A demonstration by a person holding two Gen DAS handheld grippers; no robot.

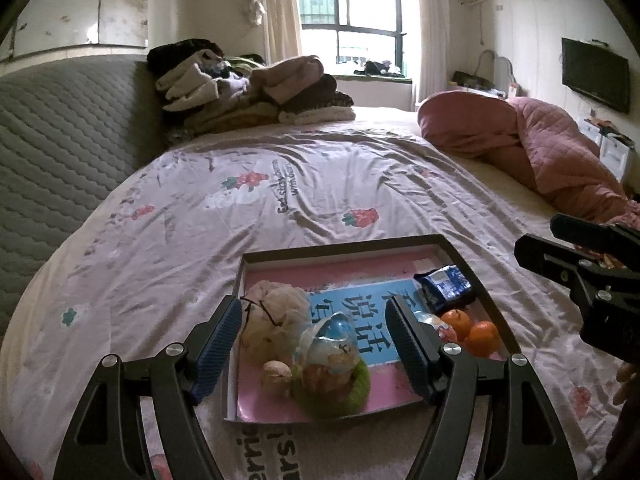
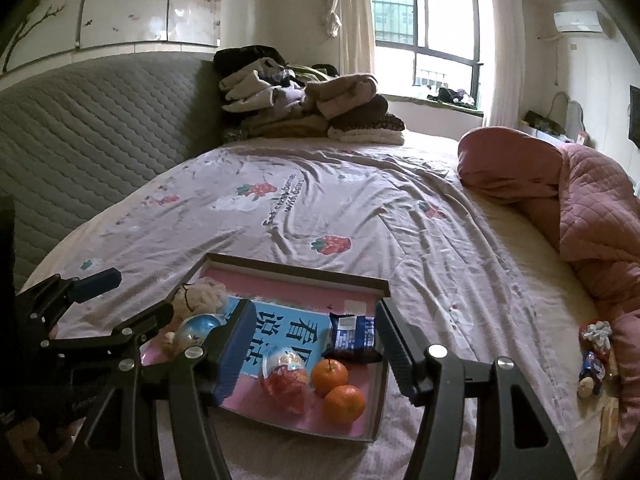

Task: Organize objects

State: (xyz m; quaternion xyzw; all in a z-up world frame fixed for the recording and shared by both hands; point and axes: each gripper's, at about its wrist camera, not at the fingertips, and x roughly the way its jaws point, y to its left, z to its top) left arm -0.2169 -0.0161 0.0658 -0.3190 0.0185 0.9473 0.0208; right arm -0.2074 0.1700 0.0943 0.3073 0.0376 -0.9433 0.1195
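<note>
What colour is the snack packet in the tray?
Dark blue with white print, the snack packet shows best in the right wrist view.

the bed (image 1: 320,200) carries a shallow tray (image 1: 460,252), folded clothes (image 1: 256,92) and a pink quilt (image 1: 540,148).

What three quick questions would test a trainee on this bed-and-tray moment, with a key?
1. True or false: both oranges lie inside the shallow box tray.
2. Multiple choice: the blue snack packet lies (A) on the pink quilt, (B) in the tray beyond the oranges, (C) between the right gripper's fingers.
3. Fill in: the left gripper is ____, with nothing held.

Key:
1. True; they sit side by side near the tray's right edge.
2. B.
3. Open; the right gripper is open too, both hovering over the tray.
</note>
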